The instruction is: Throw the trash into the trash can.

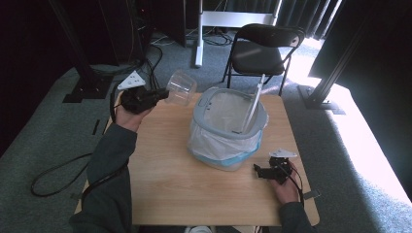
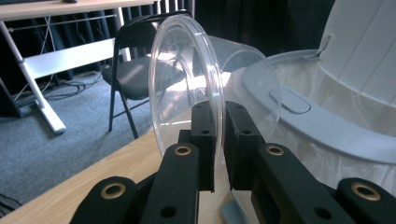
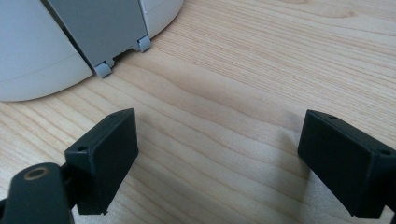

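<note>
Two grippers are at work, and the left gripper [image 1: 156, 95] pinches the rim of a clear plastic cup [image 1: 181, 88], one jaw inside the wall and one outside, as the left gripper view [image 2: 219, 140] shows. It holds the cup [image 2: 205, 88] tipped on its side above the desk's far left corner, just beside the bin [image 1: 227, 127]; judging by the raised lid [image 1: 253, 104] and the white bag [image 1: 221, 143] lining the bin, the cup is probably about to be dropped in. The cup is see-through and looks empty, with a thin rolled rim and a narrower base. The right gripper [image 1: 266, 171] rests low on the desk [image 1: 194, 194] near its right edge, just beside the bin, jaws spread wide with nothing between them, likely parked out of the way; its own view [image 3: 215, 154] shows bare wood grain and the bin's pale wall [image 3: 42, 56].
</note>
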`<state>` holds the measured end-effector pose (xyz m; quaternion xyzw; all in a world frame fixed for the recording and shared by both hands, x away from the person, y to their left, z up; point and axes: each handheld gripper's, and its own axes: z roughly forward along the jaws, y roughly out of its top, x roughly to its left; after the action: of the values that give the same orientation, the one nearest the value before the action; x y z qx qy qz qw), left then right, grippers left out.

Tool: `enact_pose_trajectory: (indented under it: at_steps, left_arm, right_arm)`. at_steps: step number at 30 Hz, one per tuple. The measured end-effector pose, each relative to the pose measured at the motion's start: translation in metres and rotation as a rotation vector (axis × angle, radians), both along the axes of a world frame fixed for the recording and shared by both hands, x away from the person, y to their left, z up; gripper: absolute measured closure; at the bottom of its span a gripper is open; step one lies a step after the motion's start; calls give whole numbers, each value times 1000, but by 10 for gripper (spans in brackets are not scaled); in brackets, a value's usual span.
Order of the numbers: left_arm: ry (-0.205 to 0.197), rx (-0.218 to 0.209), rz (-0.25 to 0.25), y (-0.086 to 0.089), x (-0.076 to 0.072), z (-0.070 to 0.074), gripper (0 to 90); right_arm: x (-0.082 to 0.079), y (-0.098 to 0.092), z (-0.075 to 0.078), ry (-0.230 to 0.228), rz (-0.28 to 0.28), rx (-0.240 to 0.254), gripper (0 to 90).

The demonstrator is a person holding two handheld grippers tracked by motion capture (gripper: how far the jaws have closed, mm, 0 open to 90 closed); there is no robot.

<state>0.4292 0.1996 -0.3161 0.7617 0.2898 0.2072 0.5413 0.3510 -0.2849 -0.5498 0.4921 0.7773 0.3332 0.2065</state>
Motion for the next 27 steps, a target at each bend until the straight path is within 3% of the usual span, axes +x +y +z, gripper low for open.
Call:
enact_pose_trajectory:
  at_steps: [15,27]
  left_arm:
    - [-39,-34,-68,-11,-5,27,834]
    - [-51,-47,-154,-34,-7,37,833]
  right_arm:
    - [0,0,0,0,0,0,113]
    - [0,0,0,0,0,0,113]
